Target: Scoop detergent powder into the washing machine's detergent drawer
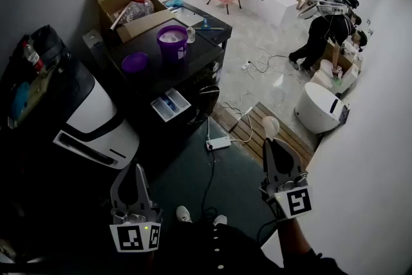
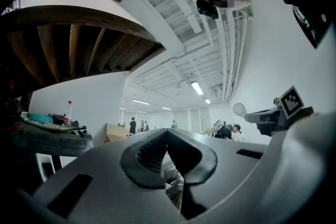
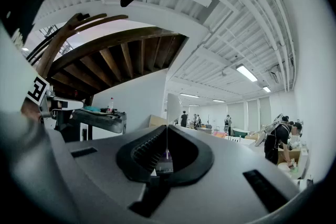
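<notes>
Head view: both grippers are held low, well apart from the black front-loading washing machine point(image 1: 183, 77). My left gripper point(image 1: 136, 169) has its jaws pressed together at the tips with nothing between them, confirmed in the left gripper view point(image 2: 167, 131). My right gripper point(image 1: 271, 140) is clamped on the handle of a white scoop with a round bowl point(image 1: 270, 126); in the right gripper view point(image 3: 167, 131) the scoop point(image 3: 173, 107) stands up past the closed jaws.

On the machine's top: an open round purple tub of white detergent powder point(image 1: 172, 40); just beside it, to its left, a flat round purple lid point(image 1: 135, 62).

The white detergent drawer with blue inserts point(image 1: 170, 104) is pulled out of the machine's front; the scoop is well apart from both drawer and tub.

A white power strip point(image 1: 219, 143) lies on the floor near the machine's base; an open brown cardboard box point(image 1: 122, 0) stands behind the machine.
</notes>
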{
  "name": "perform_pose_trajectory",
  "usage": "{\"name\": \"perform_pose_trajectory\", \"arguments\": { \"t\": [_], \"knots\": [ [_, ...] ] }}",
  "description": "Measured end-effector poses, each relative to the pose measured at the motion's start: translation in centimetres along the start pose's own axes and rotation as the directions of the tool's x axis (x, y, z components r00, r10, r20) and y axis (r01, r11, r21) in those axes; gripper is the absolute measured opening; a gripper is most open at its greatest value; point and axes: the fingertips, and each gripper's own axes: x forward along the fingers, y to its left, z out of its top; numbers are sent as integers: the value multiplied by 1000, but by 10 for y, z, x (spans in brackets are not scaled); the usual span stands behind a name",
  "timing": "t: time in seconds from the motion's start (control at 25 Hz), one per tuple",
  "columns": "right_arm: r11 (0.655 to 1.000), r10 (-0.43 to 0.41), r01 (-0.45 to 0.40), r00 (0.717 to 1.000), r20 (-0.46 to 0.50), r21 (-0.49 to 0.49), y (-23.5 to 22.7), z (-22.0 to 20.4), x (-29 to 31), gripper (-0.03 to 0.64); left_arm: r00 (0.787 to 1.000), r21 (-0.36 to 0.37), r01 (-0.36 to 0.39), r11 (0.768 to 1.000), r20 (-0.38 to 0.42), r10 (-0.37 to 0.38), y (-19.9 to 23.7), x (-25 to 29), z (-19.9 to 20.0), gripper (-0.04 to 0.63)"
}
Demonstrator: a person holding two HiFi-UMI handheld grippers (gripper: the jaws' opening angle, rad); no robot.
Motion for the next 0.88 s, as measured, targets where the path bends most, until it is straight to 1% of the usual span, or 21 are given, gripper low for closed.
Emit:
{"name": "perform_pose_trajectory", "arguments": {
  "t": [0.16,0.28,0.48,0.56,0.68,0.8,0.88],
  "knots": [
    [1000,-12,12,1000,-21,2,2,0,0,34,1000,2,6,1000,2,-6,-2,-1,1,14],
    [999,-23,23,1000,1,34,3,3,-3,34,1000,2,6,1000,2,-6,-3,-2,1,14],
    [999,-12,13,1000,-26,44,-2,-10,-10,34,1000,2,3,1000,-5,-3,-2,-5,1,14],
    [998,-12,12,1000,-13,62,0,-9,-8,34,1000,2,3,1000,-10,-3,0,-5,-1,14],
    [997,-15,16,1000,-14,70,5,-9,-2,34,1000,2,7,1000,-9,-7,8,-4,-3,14],
    [996,-37,37,999,1,77,15,3,12,34,1000,0,8,1000,-4,-8,20,-3,0,14],
    [997,-42,42,999,1,62,23,5,18,34,1000,3,10,1000,-1,-10,31,-3,1,14]
  ]
}}
